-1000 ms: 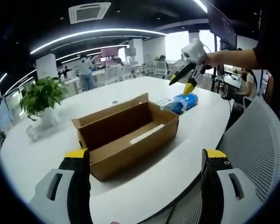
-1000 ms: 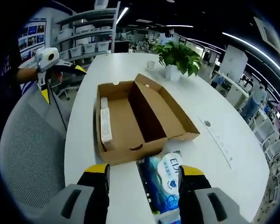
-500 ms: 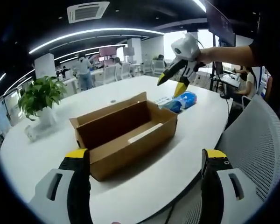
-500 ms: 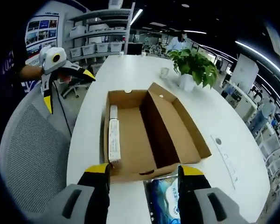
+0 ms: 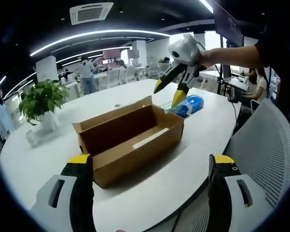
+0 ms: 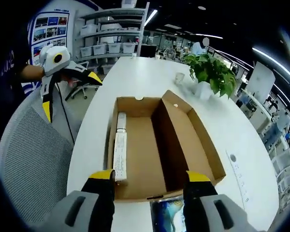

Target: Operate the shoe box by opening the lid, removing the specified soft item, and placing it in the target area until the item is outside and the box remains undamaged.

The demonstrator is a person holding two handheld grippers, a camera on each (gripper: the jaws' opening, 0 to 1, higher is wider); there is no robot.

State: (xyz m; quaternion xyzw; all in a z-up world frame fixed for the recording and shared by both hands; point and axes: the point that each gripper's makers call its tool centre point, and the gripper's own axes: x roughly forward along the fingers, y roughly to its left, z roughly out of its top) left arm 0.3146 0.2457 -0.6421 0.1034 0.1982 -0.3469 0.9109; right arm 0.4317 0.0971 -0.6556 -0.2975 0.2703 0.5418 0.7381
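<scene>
The brown corrugated cardboard shoe box (image 6: 159,150) sits open on the smooth white table (image 5: 150,193), the glossy blue soft pack (image 5: 187,105) just beyond its end. The right gripper (image 5: 168,91) hovers above, jaws apart, empty; the left gripper (image 6: 70,89) is likewise spread

open-plan office, dark ceiling with curved light strips (image 5: 96,36) and a square vent (image 5: 92,12). long white desk (image 5: 193,140) with a potted plant (image 5: 41,99) near its far side. grey mesh chair (image 5: 266,145) beside the desk. shelves (image 6: 113,34) with bins and a wall poster (image 6: 50,31) behind. people, white chairs and desks in the distance, bright windows (image 5: 183,41).
</scene>
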